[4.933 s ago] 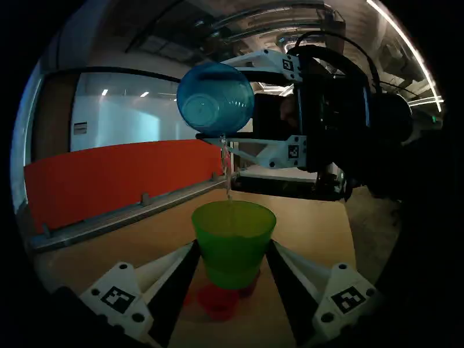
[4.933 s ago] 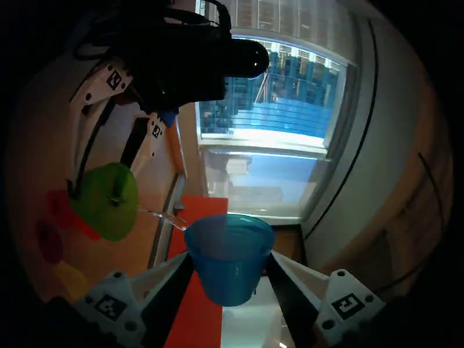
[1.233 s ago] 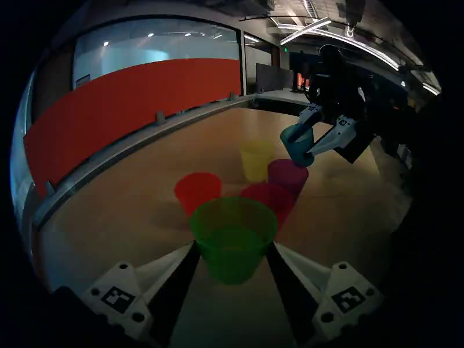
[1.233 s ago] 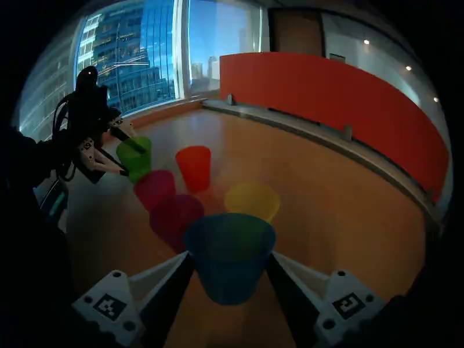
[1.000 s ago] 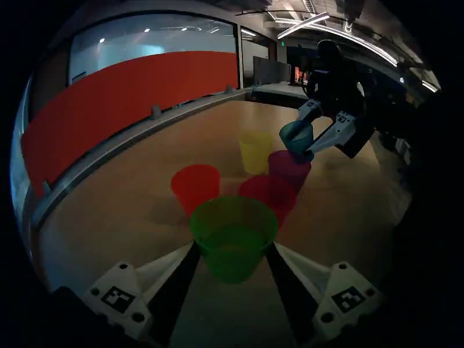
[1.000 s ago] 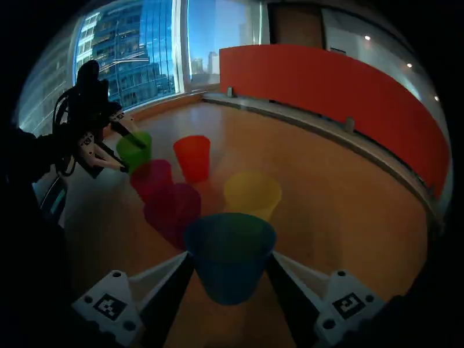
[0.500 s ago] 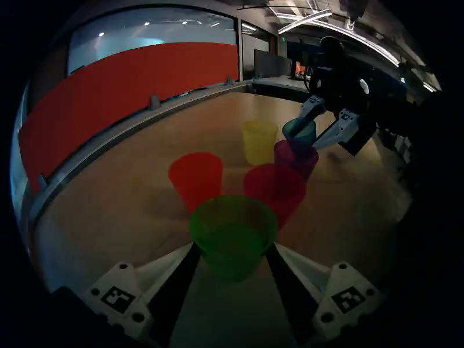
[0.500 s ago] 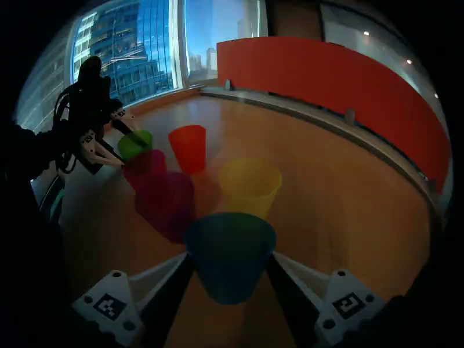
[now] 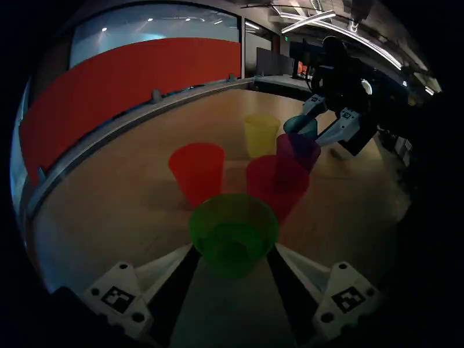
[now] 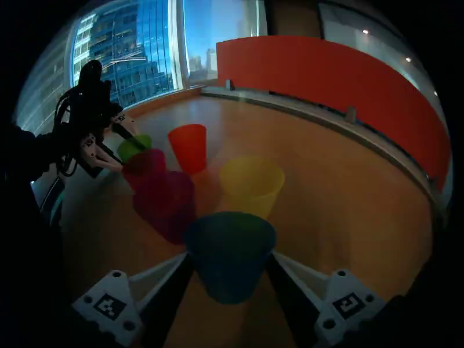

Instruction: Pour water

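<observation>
Green translucent plastic cup stands upright between the fingers of the left gripper, both fingers pressed against its sides. A blue translucent plastic cup is clamped the same way in the right gripper.

A few seconds ago the blue cup was tipped above the green one, with a thin stream of water falling. Now both are level, low over the wooden table and well apart. They face each other across a cluster of a red plastic cup, a yellow plastic cup, a crimson plastic cup and a purple plastic cup.

The green cup's lower part looks darker, probably water. The pour appears finished, and setting both cups down likely comes next. Whether either base touches the table cannot be told.
</observation>
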Available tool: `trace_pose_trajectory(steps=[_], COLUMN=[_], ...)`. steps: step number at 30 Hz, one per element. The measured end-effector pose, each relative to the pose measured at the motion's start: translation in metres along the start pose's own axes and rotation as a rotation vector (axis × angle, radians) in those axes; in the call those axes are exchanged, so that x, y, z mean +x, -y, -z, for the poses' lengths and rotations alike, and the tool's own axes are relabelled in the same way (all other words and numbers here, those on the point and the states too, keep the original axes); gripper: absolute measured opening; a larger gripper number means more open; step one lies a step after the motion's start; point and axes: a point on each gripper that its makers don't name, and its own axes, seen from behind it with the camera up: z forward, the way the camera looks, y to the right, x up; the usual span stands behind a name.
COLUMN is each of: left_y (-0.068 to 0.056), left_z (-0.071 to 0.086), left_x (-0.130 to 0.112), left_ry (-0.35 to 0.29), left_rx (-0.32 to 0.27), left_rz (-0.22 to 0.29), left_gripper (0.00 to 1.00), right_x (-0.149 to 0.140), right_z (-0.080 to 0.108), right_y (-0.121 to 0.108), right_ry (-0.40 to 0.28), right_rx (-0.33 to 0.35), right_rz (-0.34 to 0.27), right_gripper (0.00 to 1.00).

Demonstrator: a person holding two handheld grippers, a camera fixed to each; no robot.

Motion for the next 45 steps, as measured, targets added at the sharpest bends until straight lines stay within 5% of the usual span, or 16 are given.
trace_pose_trajectory(steps=[24,33,45], left_y=[0.0,0.0,-0.005], left_z=[0.006,0.012,0.033], left_x=[-0.004,-0.003,-0.016], left_ry=[0.018,0.02,0.026], left_rx=[0.01,0.01,0.046], left_rz=[-0.01,-0.007,0.0], left_gripper=[0.83,0.91,0.91], right_x=[-0.021,-0.017,-0.024], right_z=[0.014,0.017,0.039], right_y=[0.004,0.007,0.01], right_ry=[0.034,0.023,0.017], right_rx=[-0.027,-0.029,-0.066], right_rz=[0.013,0.011,0.024], right_gripper=[0.87,1.0,1.0])
